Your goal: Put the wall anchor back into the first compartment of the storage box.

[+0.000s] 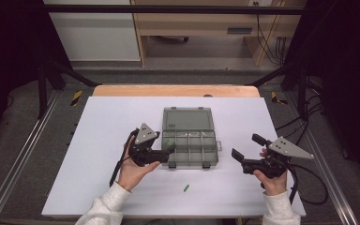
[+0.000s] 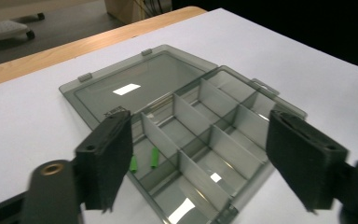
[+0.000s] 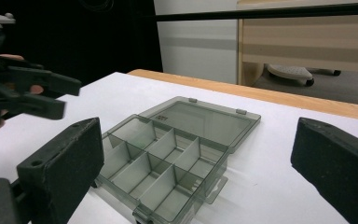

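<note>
A grey see-through compartment box [image 1: 214,149] lies open mid-table, its lid [image 1: 187,119] folded flat behind it. My left gripper [image 1: 170,153] hovers at the box's front left corner, open, with nothing between its fingers. In the left gripper view the left gripper [image 2: 203,140] frames the box [image 2: 186,106], and two small green pieces [image 2: 154,157] lie in one compartment near the left jaw. One more green piece [image 1: 186,188] lies on the white table in front of the box. My right gripper [image 1: 248,146] stands open to the right of the box, holding nothing.
The white table top [image 1: 103,140] has bare room left and right of the box. A wooden strip [image 1: 176,90] runs along its far edge. In the right gripper view the right gripper [image 3: 200,149] faces the box [image 3: 168,139], with the left gripper [image 3: 51,95] at upper left.
</note>
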Available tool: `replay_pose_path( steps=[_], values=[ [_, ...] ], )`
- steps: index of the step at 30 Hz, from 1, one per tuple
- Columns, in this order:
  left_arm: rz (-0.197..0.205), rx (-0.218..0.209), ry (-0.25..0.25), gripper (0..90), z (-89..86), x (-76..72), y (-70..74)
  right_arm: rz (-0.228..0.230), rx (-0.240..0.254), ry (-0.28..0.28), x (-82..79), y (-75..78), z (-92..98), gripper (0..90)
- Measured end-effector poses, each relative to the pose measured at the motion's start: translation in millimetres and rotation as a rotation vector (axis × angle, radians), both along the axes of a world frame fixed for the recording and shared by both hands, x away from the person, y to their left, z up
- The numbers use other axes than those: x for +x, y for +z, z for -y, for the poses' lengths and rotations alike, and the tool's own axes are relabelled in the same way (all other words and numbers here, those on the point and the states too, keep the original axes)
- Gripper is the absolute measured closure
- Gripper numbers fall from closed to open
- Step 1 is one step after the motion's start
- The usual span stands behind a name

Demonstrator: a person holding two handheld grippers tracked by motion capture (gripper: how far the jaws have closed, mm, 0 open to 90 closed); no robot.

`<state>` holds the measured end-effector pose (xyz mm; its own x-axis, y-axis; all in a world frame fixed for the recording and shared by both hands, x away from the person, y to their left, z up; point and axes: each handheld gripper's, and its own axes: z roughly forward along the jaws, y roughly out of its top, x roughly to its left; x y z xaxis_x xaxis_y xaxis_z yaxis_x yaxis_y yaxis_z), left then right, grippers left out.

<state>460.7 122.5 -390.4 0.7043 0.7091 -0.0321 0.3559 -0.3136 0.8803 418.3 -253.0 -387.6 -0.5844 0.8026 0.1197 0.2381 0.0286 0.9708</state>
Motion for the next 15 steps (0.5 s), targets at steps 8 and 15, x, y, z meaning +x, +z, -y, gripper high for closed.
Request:
replay_pose_path(
  steps=[8,15],
  values=[
    [-0.002,0.011,-0.026,12.8,4.0,-25.9,-4.9,-0.003,0.003,0.0,-0.1,0.2,0.4,2.8],
    [-0.003,0.028,-0.059,10.8,11.0,-46.3,-10.5,-0.001,0.003,0.0,-0.1,0.2,0.8,2.8]
  ],
)
